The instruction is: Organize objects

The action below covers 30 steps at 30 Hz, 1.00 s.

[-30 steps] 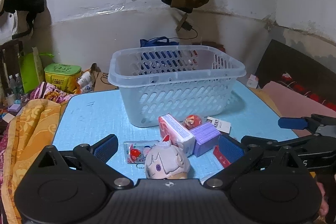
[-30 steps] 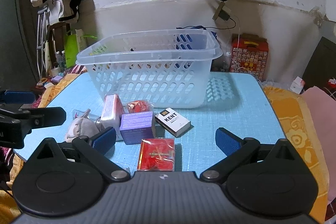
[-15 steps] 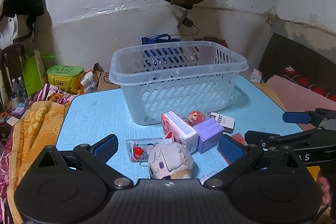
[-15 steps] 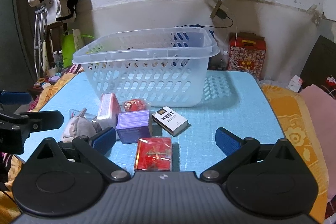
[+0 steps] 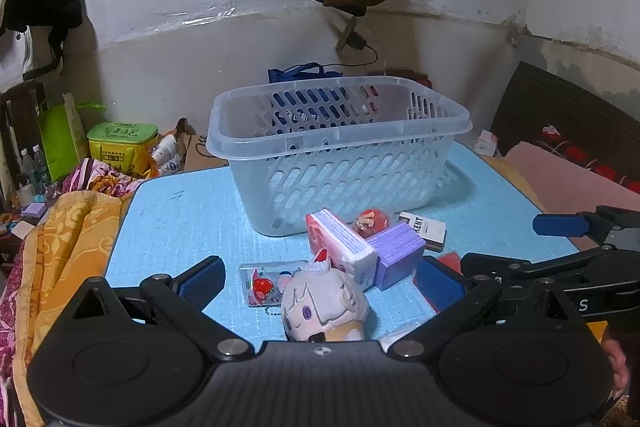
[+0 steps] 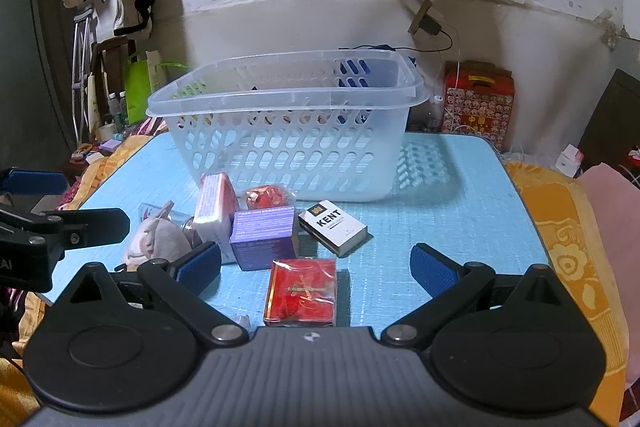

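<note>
Both claws released, nothing held: left claw (image 5: 320, 281) spread wide over the near edge of the blue tabletop (image 5: 192, 219), right claw (image 6: 316, 267) spread just as wide beside it.

Straight ahead of the left claw, almost between its fingers: a plush head (image 5: 324, 307), lying on the tabletop at the front of the cluster. Just beyond and left of it, a flat clear card pouch (image 5: 266, 285). Behind the plush, a pink-and-white pack (image 5: 340, 245) tilted on edge, long axis running away toward the basket (image 5: 340, 143), leaning against a purple box (image 5: 400, 255).

Straight ahead of the right claw, low and centred: a red wrapped packet (image 6: 302, 293), flat, long axis pointing away from the claw. Beyond it, the purple box (image 6: 266, 237) to the left and a KENT pack (image 6: 332, 227) to the right, angled. A small red round item (image 6: 266, 197) tucked near the basket wall (image 6: 288, 155).

Likely split, judged from position: plush for the left claw, red packet for the right. Basket upright, open, apparently empty, behind the whole cluster and ahead of both claws; so lift, then forward over the rim. Risk: plush nearly beneath the left claw body, partly hidden, so a downward reach rather than a forward one.
</note>
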### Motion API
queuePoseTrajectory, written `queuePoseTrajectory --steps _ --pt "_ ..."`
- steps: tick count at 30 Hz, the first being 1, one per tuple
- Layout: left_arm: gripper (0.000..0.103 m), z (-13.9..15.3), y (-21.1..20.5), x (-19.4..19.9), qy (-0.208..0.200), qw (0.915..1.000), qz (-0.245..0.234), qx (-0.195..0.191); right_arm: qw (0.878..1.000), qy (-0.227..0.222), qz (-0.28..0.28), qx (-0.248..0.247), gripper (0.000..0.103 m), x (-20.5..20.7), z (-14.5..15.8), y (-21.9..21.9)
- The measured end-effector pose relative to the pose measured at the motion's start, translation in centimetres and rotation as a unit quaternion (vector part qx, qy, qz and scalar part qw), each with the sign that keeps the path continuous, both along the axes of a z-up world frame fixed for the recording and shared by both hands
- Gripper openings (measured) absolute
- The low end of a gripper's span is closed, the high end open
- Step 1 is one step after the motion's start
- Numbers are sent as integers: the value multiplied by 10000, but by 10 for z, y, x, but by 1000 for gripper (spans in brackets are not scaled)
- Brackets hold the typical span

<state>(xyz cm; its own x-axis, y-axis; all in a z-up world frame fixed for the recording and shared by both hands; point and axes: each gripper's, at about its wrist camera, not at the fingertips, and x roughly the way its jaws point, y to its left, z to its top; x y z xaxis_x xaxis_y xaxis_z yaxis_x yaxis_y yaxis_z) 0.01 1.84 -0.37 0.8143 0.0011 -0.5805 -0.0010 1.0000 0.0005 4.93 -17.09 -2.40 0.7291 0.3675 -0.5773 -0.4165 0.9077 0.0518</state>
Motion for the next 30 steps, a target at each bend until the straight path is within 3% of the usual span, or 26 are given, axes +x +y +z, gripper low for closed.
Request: queuePoseTrajectory --steps 30 --pt "102 -3 2 3 103 9999 32 12 10000 -5 22 18 102 0 -1 0"
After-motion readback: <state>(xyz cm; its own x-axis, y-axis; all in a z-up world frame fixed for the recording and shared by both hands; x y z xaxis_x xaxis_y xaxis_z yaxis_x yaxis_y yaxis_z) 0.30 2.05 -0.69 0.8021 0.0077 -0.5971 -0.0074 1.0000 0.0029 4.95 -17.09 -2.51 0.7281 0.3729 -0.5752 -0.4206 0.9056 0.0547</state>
